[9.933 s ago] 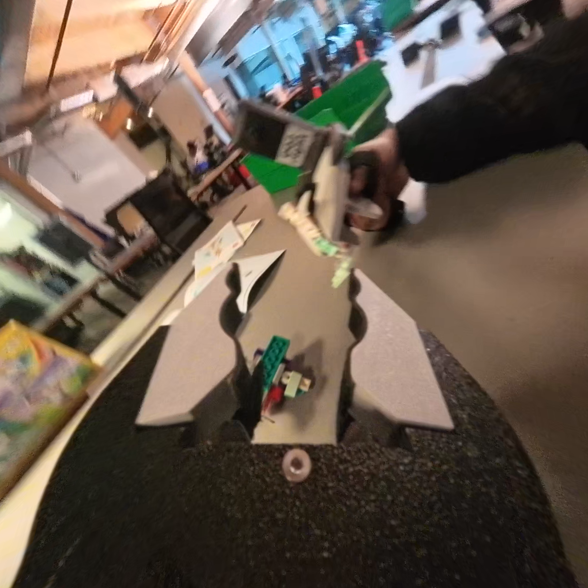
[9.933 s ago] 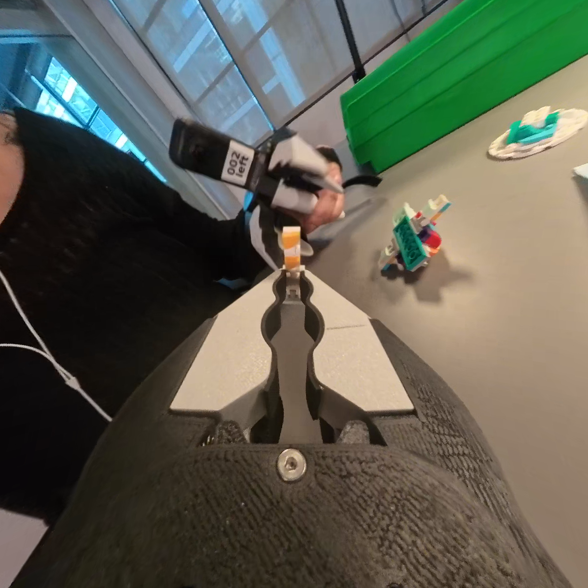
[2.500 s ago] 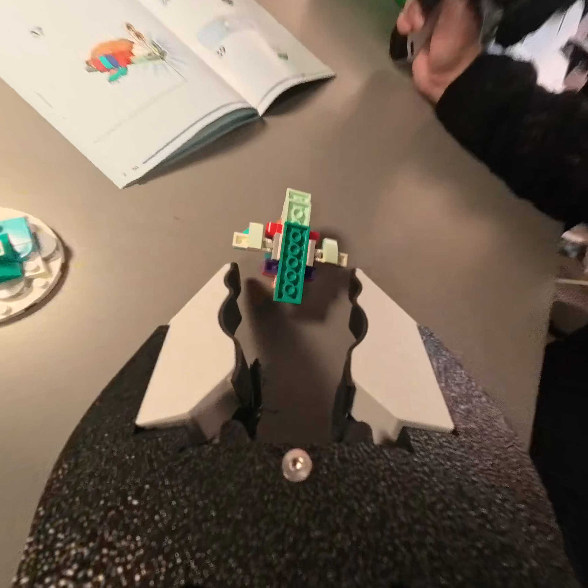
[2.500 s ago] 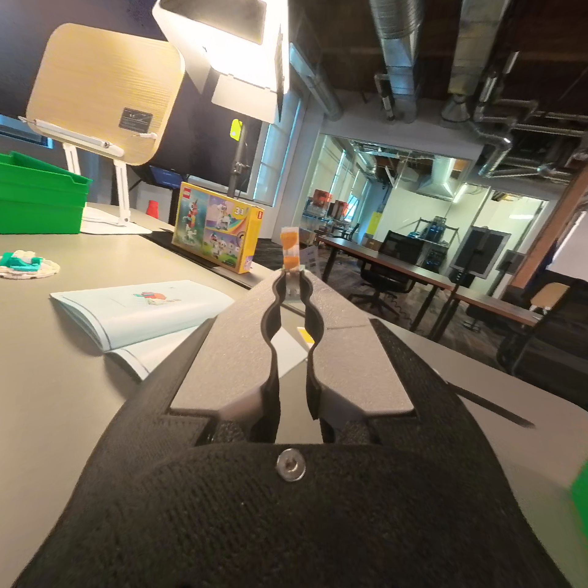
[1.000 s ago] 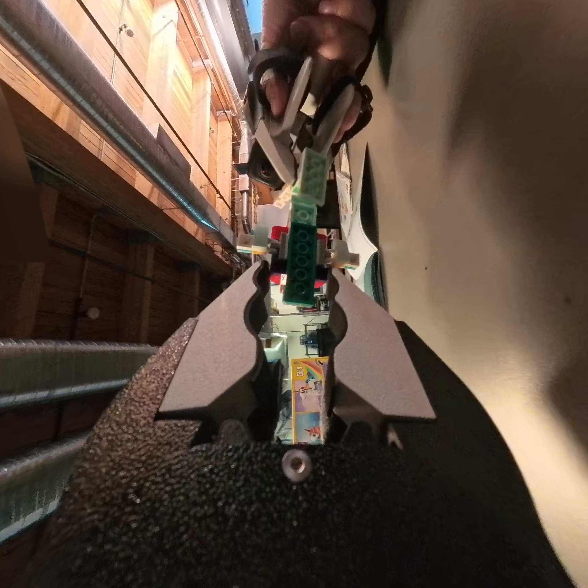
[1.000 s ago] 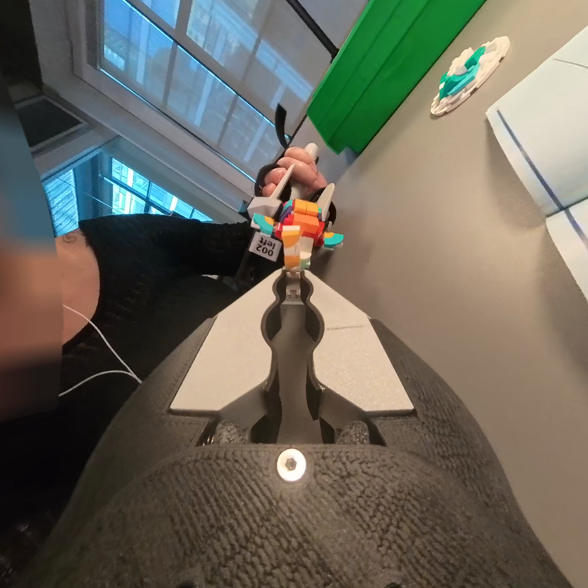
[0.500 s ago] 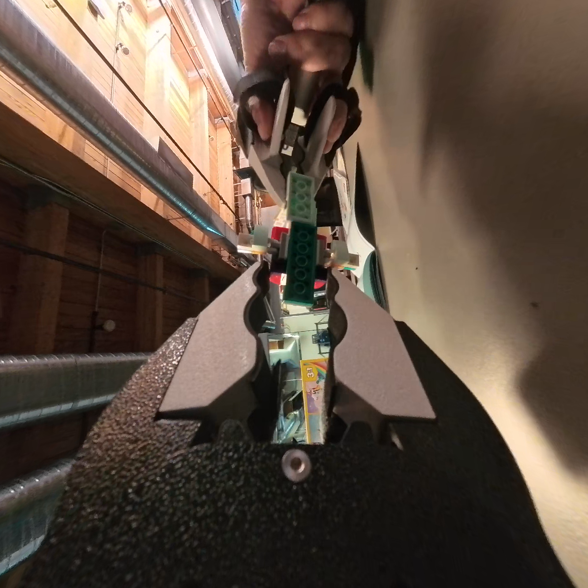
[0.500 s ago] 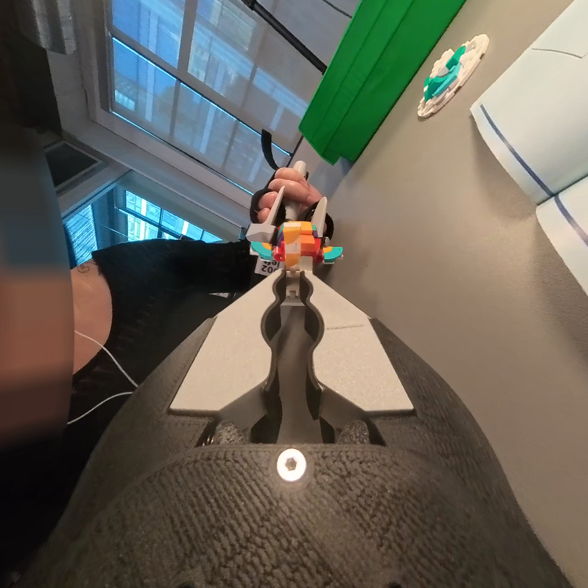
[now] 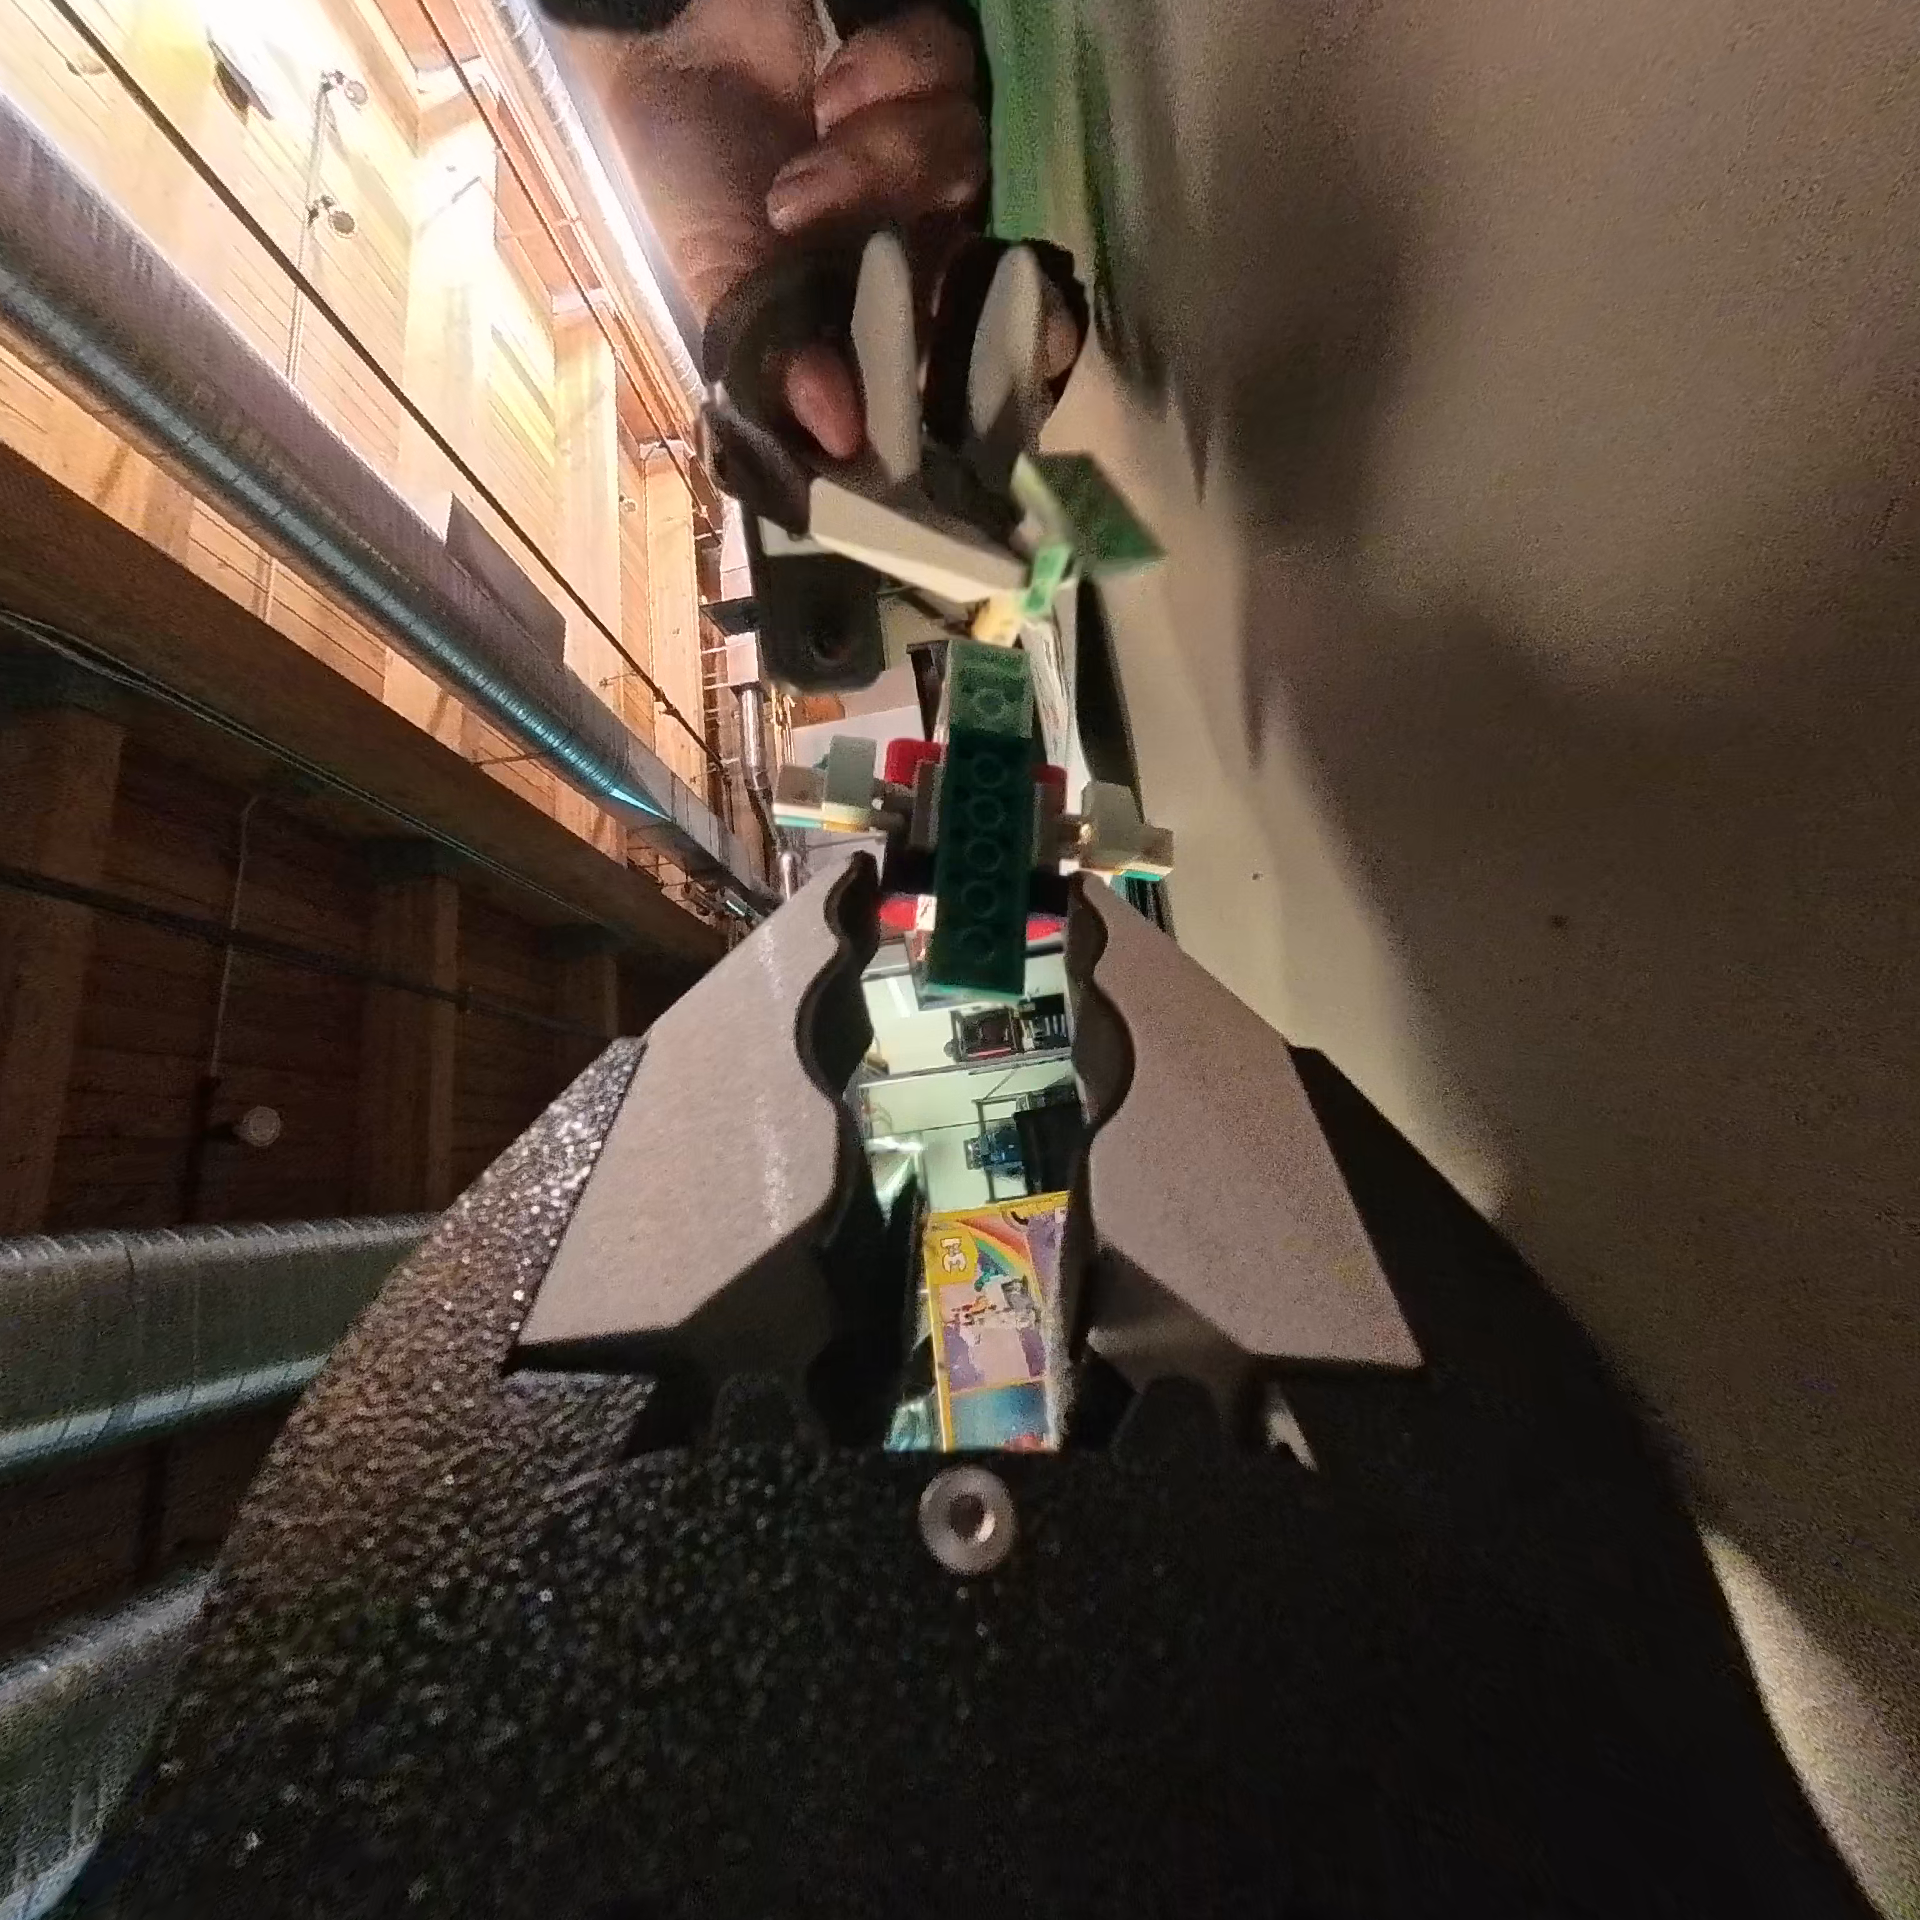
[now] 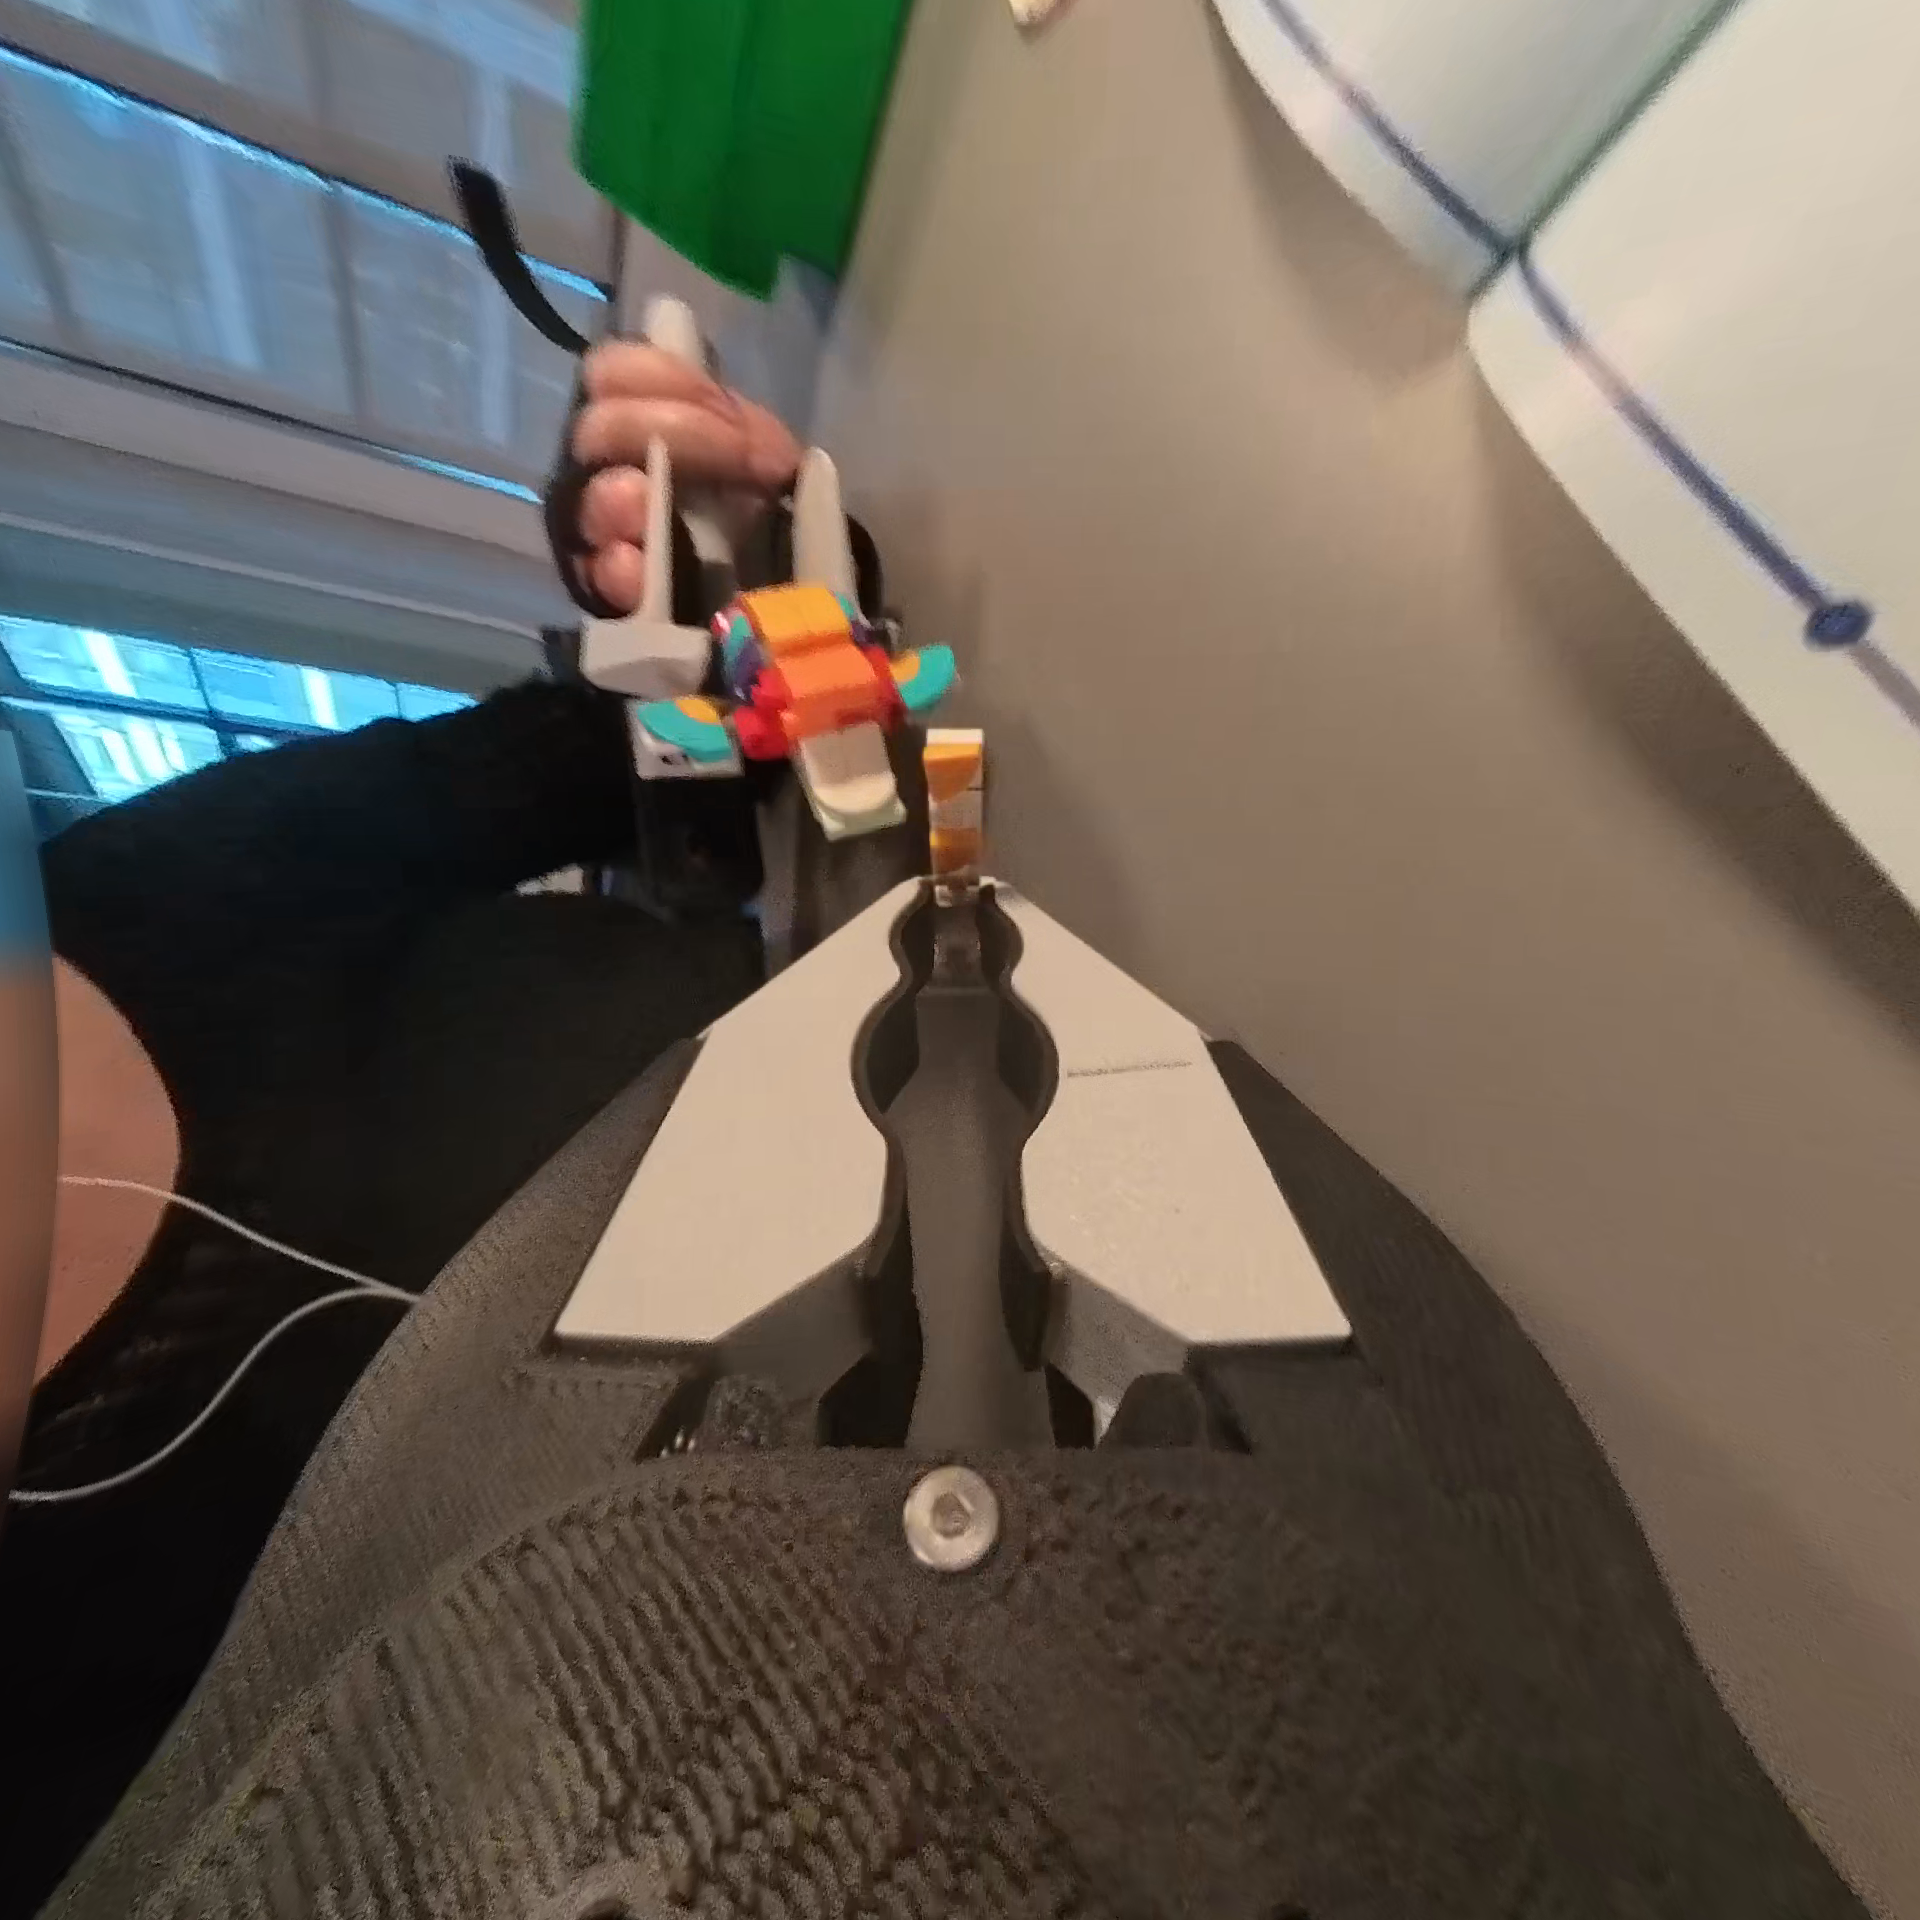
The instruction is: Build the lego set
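Now, left hand-held gripper [image 9: 971, 894] — clamping model [image 9: 977, 852]

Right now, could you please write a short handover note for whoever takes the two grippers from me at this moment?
Left gripper: shut on the partly built lego model, held in the air beside the table.
Right gripper: shut on a small orange and white piece at its fingertips.
The piece sits just beside the model's pale end, apart from it, not attached.
The instruction booklet lies open on the table; a green bin stands farther off.
Done: model core assembled. Left: press the orange piece on, then continue the build.
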The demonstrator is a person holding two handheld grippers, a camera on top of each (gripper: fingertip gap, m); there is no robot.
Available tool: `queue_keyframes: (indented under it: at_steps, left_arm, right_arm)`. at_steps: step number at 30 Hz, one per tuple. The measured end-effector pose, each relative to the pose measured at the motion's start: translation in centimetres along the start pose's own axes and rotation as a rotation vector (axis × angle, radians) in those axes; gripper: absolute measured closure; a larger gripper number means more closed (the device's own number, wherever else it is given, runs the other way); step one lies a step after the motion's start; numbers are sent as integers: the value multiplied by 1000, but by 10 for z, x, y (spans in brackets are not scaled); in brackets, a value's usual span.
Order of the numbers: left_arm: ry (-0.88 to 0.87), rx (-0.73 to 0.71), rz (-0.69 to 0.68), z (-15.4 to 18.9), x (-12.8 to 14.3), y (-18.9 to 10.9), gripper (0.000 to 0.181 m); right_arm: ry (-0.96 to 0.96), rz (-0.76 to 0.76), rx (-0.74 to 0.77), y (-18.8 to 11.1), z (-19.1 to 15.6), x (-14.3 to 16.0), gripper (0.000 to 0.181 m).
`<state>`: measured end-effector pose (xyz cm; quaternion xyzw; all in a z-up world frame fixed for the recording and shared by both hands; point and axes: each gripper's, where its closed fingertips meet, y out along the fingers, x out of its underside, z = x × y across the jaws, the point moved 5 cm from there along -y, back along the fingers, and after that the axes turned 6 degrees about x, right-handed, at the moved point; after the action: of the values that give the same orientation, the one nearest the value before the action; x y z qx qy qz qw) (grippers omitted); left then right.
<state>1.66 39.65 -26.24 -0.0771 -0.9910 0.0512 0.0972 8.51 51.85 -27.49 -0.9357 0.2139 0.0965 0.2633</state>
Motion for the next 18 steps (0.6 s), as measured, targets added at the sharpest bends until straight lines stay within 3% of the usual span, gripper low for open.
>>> queue_keyframes:
  at_steps: [8,11,14,18]
  left_arm:
    - [-31,24,83,1,-11,-1,148]
    - [-60,47,101,3,-12,-2,148]
    - [-89,61,111,4,-11,-3,148]
    - [-133,47,90,-1,-7,0,148]
  right_arm:
    - [210,-281,211,-2,5,12,168]
    - [237,-252,293,-8,3,6,160]
    - [214,-203,378,-16,-3,6,141]
    - [23,-108,548,-30,-11,14,131]
